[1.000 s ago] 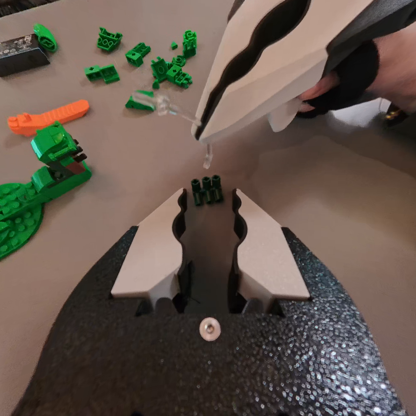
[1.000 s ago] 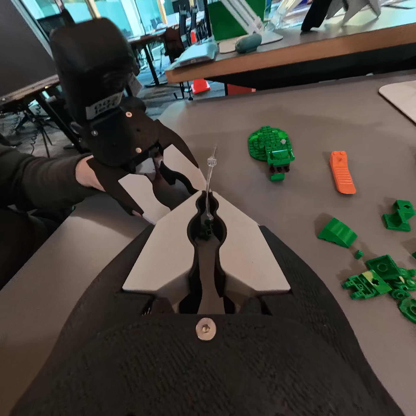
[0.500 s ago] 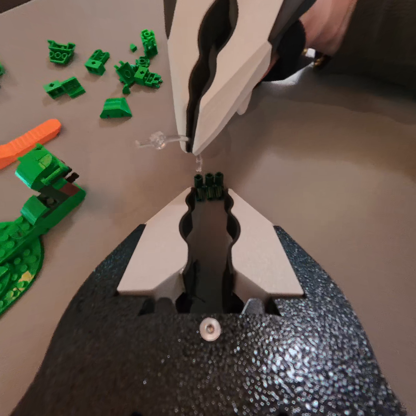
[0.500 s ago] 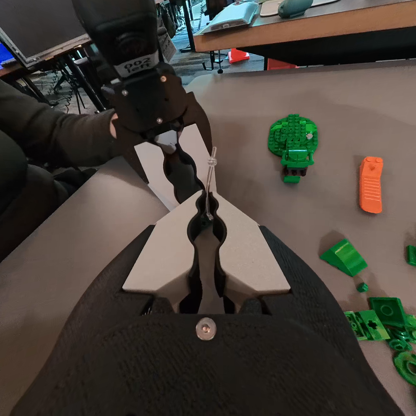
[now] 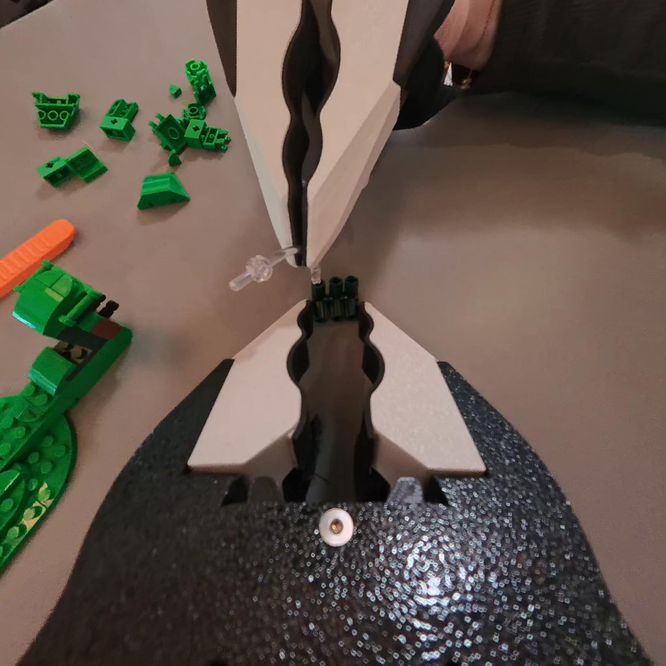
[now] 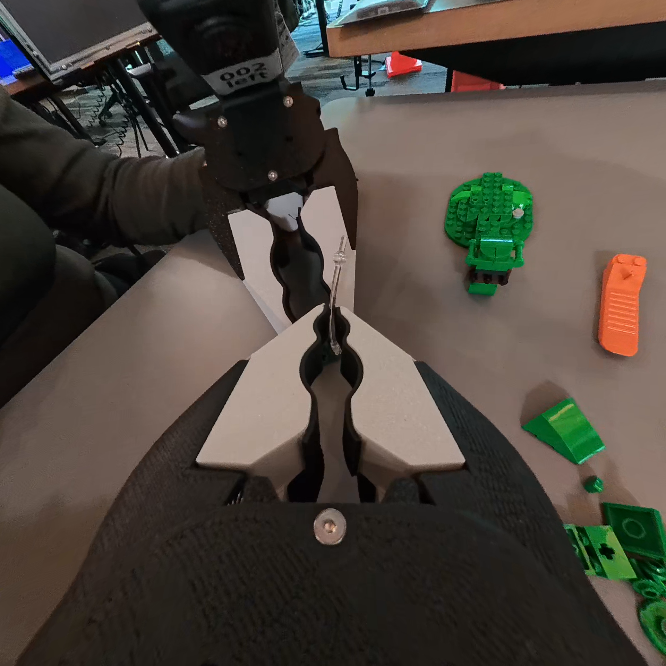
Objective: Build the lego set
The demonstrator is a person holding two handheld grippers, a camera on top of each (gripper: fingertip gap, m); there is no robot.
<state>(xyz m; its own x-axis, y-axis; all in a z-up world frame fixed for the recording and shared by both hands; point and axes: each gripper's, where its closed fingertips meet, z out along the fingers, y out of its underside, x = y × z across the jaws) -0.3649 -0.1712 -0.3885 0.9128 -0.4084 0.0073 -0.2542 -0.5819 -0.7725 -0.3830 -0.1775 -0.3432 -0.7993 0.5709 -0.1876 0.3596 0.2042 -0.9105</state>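
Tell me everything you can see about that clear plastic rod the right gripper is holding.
The clear rod is a thin, transparent plastic piece, slightly bent, with a small ball-like bulge near one end. The right gripper pinches it at its fingertips, shut on its middle. The bulged end sticks out free past the tips; the other end points down at the dark green piece between the left gripper's fingertips.

A thin clear curved rod (image 5: 260,271) with a small ball on it is pinched at its middle; its lower tip sits just above a small dark green studded piece (image 5: 335,298) standing on the grey table (image 5: 504,288). Toward the far edge lies a half-built green model (image 6: 489,223) on a round studded plate, an orange brick separator (image 6: 620,305) beside it. Loose green bricks (image 5: 187,126) are scattered further along, a green slope brick (image 6: 564,430) apart from them.
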